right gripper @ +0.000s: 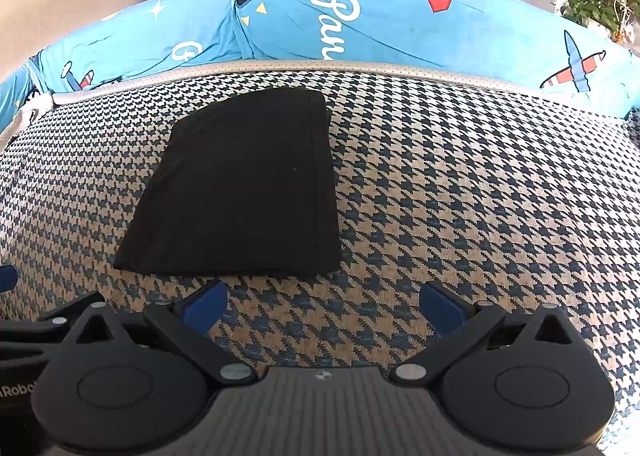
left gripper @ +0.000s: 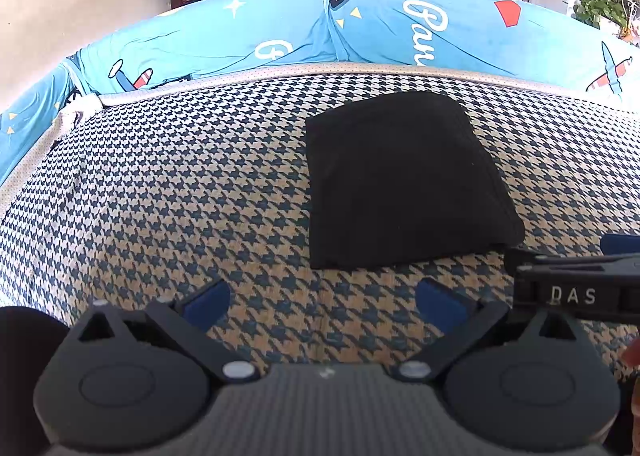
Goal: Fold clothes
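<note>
1. Two hand-held grippers were ours: the left hand-held gripper (left gripper: 324,306) and the right hand-held gripper (right gripper: 324,306) both had their blue pads spread apart, with nothing between them.
2. We saw the black garment (right gripper: 240,184) lying flat on the houndstooth-patterned cushion (right gripper: 460,196), already reduced to a compact, roughly rectangular packet with neat edges.
3. It sat ahead of both grippers, near them but apart from the pads; in the left wrist view, the right gripper's side came in just beside the garment's near right corner.
4. Behind the cushion rose a blue printed cover (left gripper: 400,28) with aeroplanes and lettering.
5. We judged the folding essentially complete: no loose sleeve or hem showed, and no other clothing was in view.
6. What remained, if anything, seemed a last smoothing or setting the packet aside.
</note>
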`<state>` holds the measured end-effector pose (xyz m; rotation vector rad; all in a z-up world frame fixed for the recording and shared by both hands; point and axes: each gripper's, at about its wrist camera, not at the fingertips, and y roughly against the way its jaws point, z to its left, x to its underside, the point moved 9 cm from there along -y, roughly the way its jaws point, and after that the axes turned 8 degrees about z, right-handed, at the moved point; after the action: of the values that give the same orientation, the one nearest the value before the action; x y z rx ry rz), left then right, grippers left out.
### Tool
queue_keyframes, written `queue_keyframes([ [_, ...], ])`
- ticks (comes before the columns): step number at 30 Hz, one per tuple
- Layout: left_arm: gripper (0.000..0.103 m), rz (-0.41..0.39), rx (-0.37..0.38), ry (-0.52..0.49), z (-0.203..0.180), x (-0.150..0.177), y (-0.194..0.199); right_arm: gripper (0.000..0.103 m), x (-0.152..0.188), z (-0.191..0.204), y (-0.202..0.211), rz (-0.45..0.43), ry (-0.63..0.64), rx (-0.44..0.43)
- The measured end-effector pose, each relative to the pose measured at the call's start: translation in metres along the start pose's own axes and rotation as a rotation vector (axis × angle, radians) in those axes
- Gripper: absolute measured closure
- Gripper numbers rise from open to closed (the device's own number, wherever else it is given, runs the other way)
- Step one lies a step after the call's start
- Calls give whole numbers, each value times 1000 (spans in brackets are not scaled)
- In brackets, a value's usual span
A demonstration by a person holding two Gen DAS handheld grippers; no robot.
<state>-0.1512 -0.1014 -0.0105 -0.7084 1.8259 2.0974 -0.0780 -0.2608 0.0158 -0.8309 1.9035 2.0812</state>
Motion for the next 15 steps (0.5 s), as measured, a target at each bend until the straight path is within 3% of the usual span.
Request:
queue_keyframes([
  [15, 0, 5, -4, 3, 0, 0, 1, 0, 0, 0, 0, 0, 0, 4],
])
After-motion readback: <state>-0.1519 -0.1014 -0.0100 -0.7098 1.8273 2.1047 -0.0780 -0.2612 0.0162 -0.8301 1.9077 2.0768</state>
